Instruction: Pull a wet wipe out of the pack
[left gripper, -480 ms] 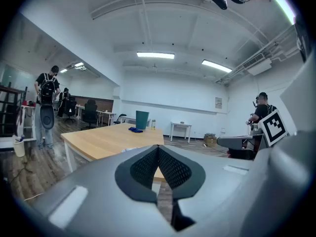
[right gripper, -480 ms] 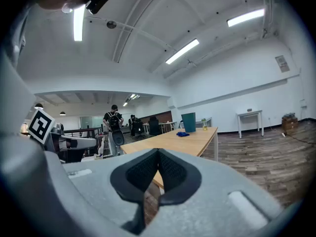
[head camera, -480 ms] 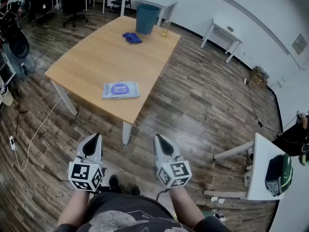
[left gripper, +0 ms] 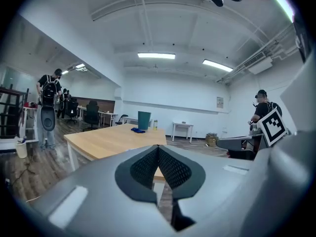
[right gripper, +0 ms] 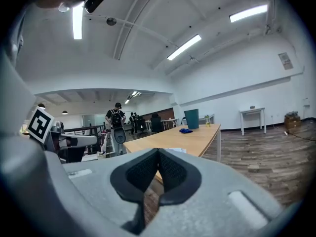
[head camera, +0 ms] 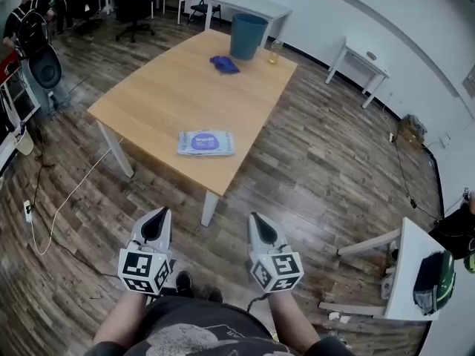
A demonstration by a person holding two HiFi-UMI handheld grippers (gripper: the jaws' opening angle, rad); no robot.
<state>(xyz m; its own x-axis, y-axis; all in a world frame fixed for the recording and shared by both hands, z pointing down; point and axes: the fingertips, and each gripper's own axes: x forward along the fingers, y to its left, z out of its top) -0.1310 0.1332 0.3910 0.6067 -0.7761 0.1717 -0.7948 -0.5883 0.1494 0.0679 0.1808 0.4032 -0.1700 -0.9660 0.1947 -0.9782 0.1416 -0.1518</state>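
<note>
A flat pack of wet wipes (head camera: 205, 143) with a blue label lies near the front edge of the wooden table (head camera: 163, 95). My left gripper (head camera: 158, 215) and right gripper (head camera: 257, 219) are held side by side over the floor, short of the table, both shut with nothing between the jaws. In the left gripper view the shut pads (left gripper: 158, 154) point at the table (left gripper: 113, 139). In the right gripper view the shut pads (right gripper: 158, 161) face the table (right gripper: 182, 137), and a sliver of the pack (right gripper: 178, 151) shows just above them.
A teal bin (head camera: 246, 35), a blue cloth (head camera: 224, 64) and a small bottle (head camera: 275, 50) stand at the table's far end. White desks (head camera: 356, 58) line the wall. Office chairs and people are at the far left (head camera: 33, 21). A side table with a helmet (head camera: 430, 282) is at the right.
The table and pack have shifted right and slightly down in the head view. Both grippers stay shut and side by side.
</note>
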